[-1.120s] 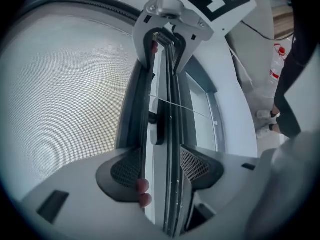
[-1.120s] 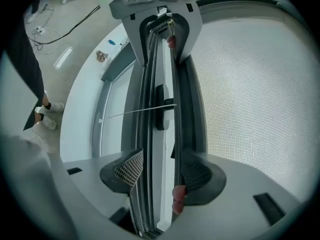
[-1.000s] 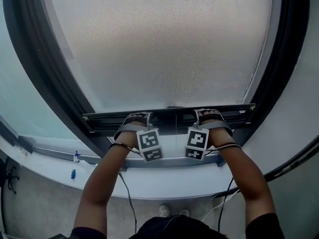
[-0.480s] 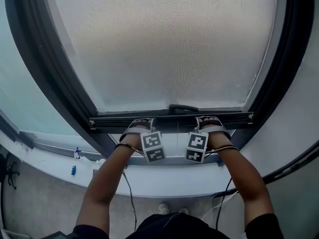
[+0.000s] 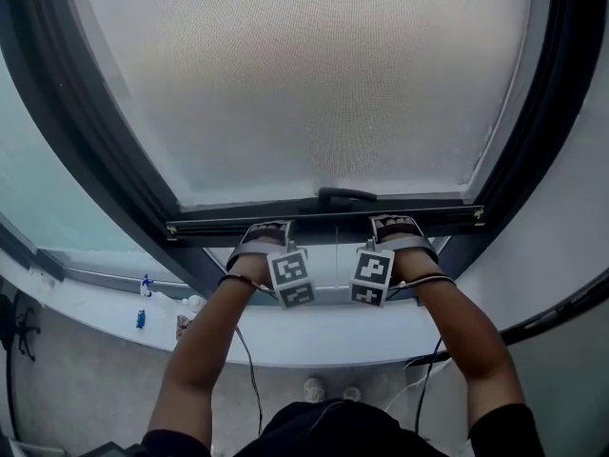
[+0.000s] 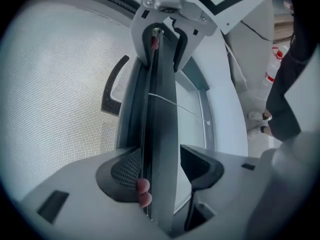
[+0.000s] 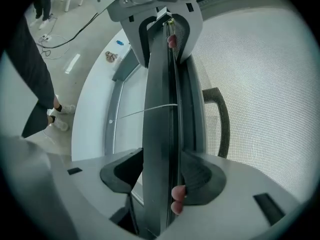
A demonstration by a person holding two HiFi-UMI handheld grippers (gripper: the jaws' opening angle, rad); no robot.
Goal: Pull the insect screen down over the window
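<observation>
Compared with a second ago, the bottom bar (image 5: 324,219) of the insect screen (image 5: 314,84) stands lower in the opening, and both grippers have gone down together with it. Its curved pull handle (image 5: 347,196), hardly seen before, now shows just above the bar at the centre of the head view. Only a narrow strip of uncovered glass is left between the bar and the lower part of the window frame (image 5: 86,141). I judge the pull is almost finished, with one last short stretch to go.

The left gripper (image 5: 265,233) and the right gripper (image 5: 400,227) sit side by side on the bar, a little to each side of the centre. In the left gripper view the bar runs between the jaws: the textured pad (image 6: 122,166) lies flat against one face and the other jaw comes up to the opposite face. The right gripper pinches the same bar in the same way, its pad (image 7: 200,176) tight on the metal.

The screen is a fine, pale, matte woven mesh that lets light through and fills the upper part of the frame. The bar is a long, dark metal profile with straight grooves along it. The window frame is dark and smooth, and the sill (image 5: 285,346) below is white and smooth. The gripper bodies are light grey plastic and their pads are dark.
</observation>
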